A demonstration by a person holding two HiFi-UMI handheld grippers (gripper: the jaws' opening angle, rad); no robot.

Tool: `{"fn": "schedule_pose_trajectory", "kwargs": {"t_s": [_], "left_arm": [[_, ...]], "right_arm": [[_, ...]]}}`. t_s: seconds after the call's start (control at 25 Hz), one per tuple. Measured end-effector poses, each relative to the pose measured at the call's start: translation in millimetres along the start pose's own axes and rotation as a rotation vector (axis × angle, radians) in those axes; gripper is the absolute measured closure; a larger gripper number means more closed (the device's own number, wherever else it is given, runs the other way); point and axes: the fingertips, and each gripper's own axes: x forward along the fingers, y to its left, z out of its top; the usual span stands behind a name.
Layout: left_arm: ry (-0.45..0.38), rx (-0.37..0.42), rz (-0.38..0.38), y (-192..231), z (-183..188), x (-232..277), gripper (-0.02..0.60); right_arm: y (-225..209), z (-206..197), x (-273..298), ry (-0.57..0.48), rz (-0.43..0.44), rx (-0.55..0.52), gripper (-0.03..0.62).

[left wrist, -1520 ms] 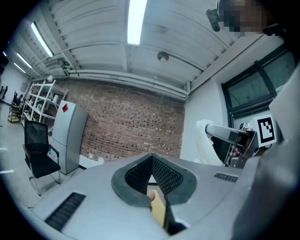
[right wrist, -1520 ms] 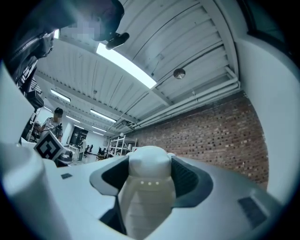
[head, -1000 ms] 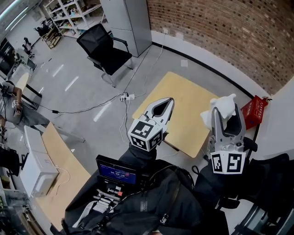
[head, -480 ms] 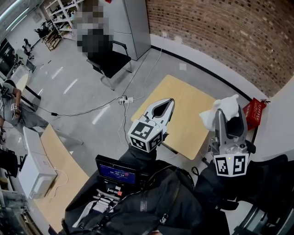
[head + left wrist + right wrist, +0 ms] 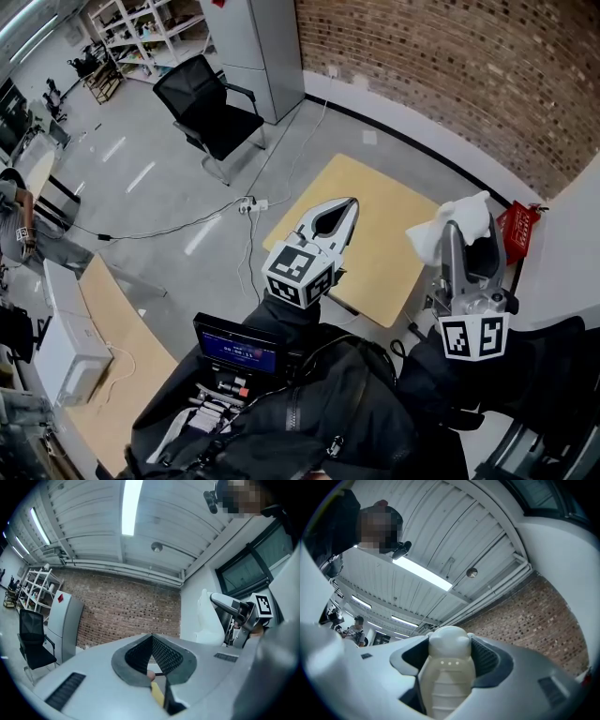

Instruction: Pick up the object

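Both grippers are held up in the air above the floor. My right gripper (image 5: 466, 217) is shut on a white, soft-looking ribbed object (image 5: 448, 230), which sticks out past its fingertips. The right gripper view shows that white object (image 5: 447, 666) wedged between the jaws and filling the gap. My left gripper (image 5: 348, 203) has its jaws closed tip to tip with nothing between them; its own view shows the tips meeting (image 5: 153, 637). That same view takes in the right gripper (image 5: 227, 603) and the white object (image 5: 207, 620) at the right.
A square wooden table (image 5: 375, 202) stands below the grippers by the brick wall (image 5: 469, 66). A red box (image 5: 518, 230) sits at the right, a black chair (image 5: 211, 103) and a grey cabinet (image 5: 258, 42) farther back. A small screen (image 5: 236, 345) is on the person's chest.
The right gripper with the white object has drifted slightly to the right. The left gripper has stayed in place, still closed.
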Motion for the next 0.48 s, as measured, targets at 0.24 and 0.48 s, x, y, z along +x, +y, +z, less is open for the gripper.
{"fn": "schedule_pose_trajectory", "kwargs": {"t_s": [0.24, 0.48], "left_arm": [[-0.004, 0.004, -0.002, -1.3, -0.2, 5.1, 0.581], [-0.014, 0.005, -0.006, 2.3, 3.8, 9.1, 0.581]], "right_arm": [[-4.0, 0.6, 0.9, -0.009, 0.004, -0.004, 0.301], [-4.1, 0.8, 5.1, -0.018, 0.003, -0.003, 0.301]]}}
